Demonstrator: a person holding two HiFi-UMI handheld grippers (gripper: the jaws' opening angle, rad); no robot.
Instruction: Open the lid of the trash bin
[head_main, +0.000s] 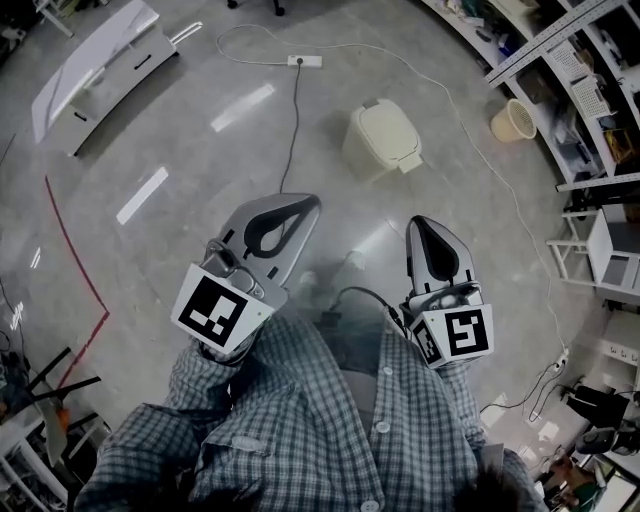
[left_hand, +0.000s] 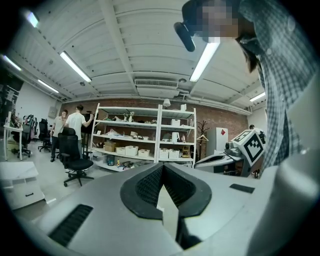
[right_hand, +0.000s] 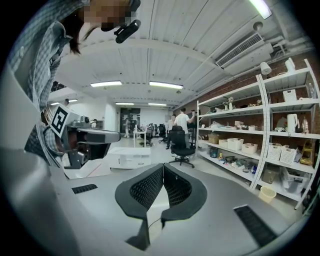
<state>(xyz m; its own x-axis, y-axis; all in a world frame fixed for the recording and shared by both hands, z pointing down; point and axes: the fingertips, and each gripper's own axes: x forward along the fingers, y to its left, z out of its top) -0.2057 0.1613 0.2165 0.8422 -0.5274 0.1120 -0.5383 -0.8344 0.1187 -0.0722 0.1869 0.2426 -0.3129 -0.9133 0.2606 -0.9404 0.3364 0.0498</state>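
The trash bin (head_main: 383, 140) is a small cream bin that stands on the grey floor ahead of me, its lid down. Both grippers are held close to my body, well short of the bin and not touching it. In the head view my left gripper (head_main: 308, 205) points up and to the right, and my right gripper (head_main: 419, 225) points straight ahead. Seen in their own views, the left gripper (left_hand: 162, 168) and the right gripper (right_hand: 163, 168) each have their black pads pressed together with nothing between them. Both face out across the room, and neither view includes the bin.
A power strip (head_main: 305, 61) and its cables cross the floor behind and beside the bin. A white panel (head_main: 95, 70) lies at the far left, with a red floor line (head_main: 75, 270) nearer me. Shelving (head_main: 585, 90) and a woven basket (head_main: 513, 120) stand at the right. People and an office chair (left_hand: 75, 155) are near distant shelves.
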